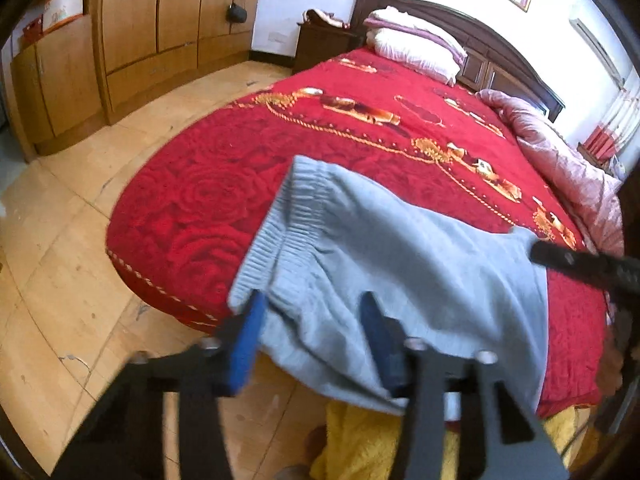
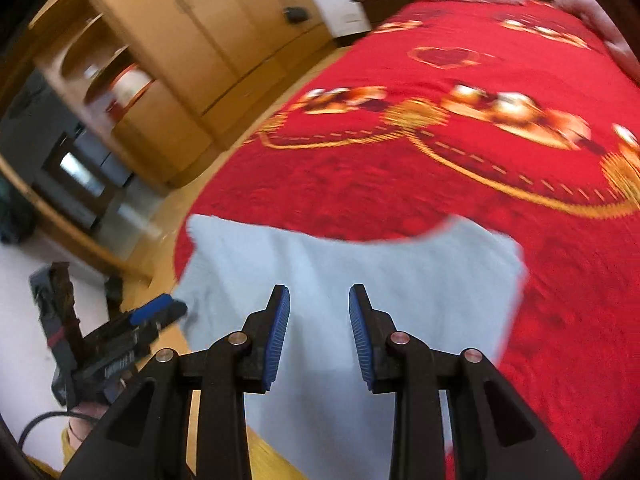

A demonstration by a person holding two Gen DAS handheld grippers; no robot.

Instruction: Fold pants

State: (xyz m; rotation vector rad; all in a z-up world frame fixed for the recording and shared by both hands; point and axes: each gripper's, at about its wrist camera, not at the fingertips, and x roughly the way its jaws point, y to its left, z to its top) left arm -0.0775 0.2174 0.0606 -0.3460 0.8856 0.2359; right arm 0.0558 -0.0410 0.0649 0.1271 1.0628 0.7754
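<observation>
Left gripper (image 1: 312, 320) spread apart above pants hem, gripping nothing | right gripper (image 2: 319, 320) likewise parted, empty | grey pants (image 1: 400, 264) on red bedspread (image 1: 320, 136) near the foot edge, waistband (image 1: 276, 232) toward wardrobe (image 1: 160, 20), long axis crosswise | wardrobe niche contents blurred

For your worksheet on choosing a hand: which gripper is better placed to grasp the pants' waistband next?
Left. The left gripper is open right at the elastic waistband of the grey pants; the right gripper hovers open over plain fabric.

Both tongs, left (image 1: 312, 312) and right (image 2: 319, 304), had black angular arms, silver screws and ribbed blue pads (image 2: 278, 336); yellow clothing (image 1: 360, 440) showed below.
</observation>
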